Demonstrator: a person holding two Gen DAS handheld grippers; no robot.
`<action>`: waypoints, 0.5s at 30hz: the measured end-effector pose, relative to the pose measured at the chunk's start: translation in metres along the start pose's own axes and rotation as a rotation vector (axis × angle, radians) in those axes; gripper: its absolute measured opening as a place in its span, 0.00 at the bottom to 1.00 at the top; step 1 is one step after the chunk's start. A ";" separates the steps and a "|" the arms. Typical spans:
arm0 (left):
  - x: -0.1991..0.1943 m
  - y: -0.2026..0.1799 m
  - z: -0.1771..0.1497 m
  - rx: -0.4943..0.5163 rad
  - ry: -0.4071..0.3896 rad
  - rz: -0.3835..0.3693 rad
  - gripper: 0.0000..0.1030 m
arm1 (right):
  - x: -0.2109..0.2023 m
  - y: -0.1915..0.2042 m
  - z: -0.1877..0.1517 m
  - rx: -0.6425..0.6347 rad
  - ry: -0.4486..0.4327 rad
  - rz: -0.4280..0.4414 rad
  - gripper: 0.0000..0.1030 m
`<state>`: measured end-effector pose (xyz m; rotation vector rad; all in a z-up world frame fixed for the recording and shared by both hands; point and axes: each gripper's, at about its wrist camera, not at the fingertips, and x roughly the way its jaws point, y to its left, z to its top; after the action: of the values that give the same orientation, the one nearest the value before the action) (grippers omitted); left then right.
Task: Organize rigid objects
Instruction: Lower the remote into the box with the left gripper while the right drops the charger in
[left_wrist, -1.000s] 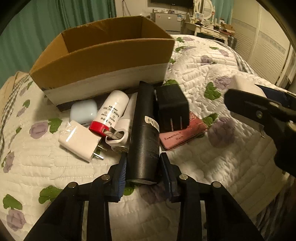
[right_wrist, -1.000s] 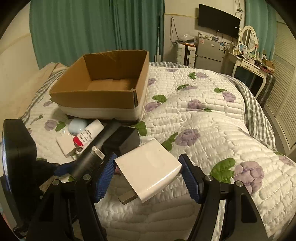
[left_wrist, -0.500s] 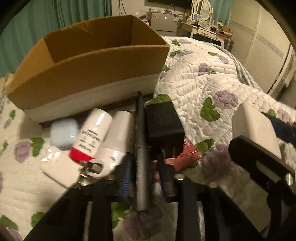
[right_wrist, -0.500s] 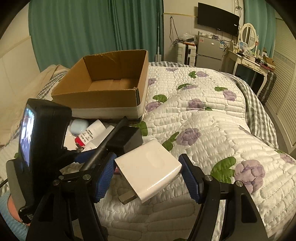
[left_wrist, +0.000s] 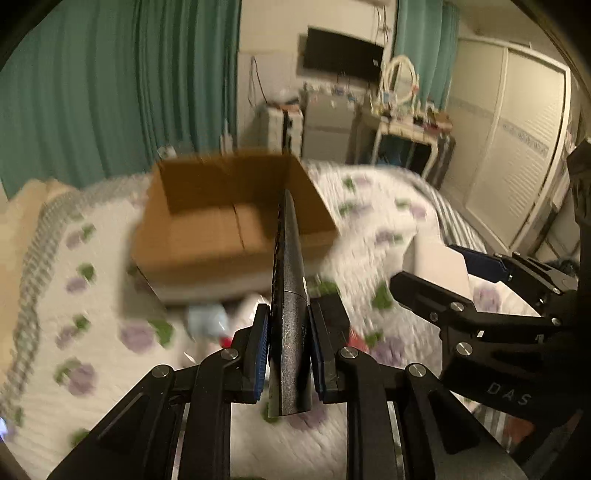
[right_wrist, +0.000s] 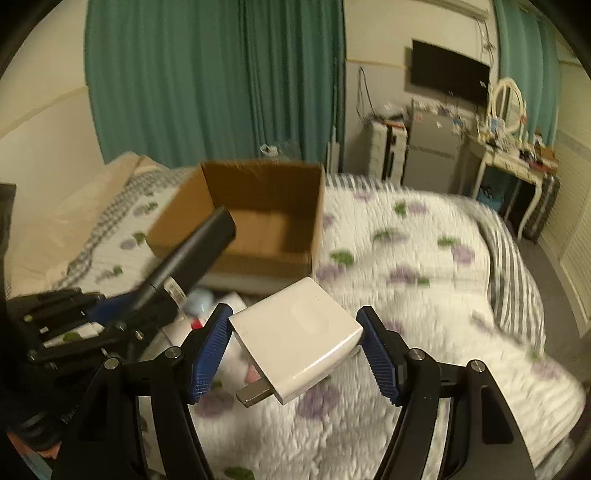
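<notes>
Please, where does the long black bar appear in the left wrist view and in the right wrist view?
Left wrist view: the black bar stands at bottom centre, clamped in the left gripper.
Right wrist view: the bar is at middle left, slanting up toward the box.
Shared landmark: the open cardboard box on the flowered quilt.
</notes>
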<state>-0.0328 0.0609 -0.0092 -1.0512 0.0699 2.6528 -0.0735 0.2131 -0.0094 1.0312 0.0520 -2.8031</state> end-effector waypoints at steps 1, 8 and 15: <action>-0.005 0.005 0.010 0.000 -0.022 0.012 0.19 | -0.002 0.001 0.011 -0.016 -0.016 -0.002 0.67; 0.006 0.040 0.066 -0.043 -0.077 0.097 0.19 | 0.009 0.002 0.090 -0.059 -0.103 0.021 0.67; 0.069 0.066 0.092 -0.058 -0.033 0.166 0.19 | 0.066 0.004 0.125 -0.048 -0.107 0.051 0.67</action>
<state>-0.1604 0.0289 0.0078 -1.0622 0.0763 2.8361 -0.2024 0.1898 0.0436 0.8579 0.0785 -2.7913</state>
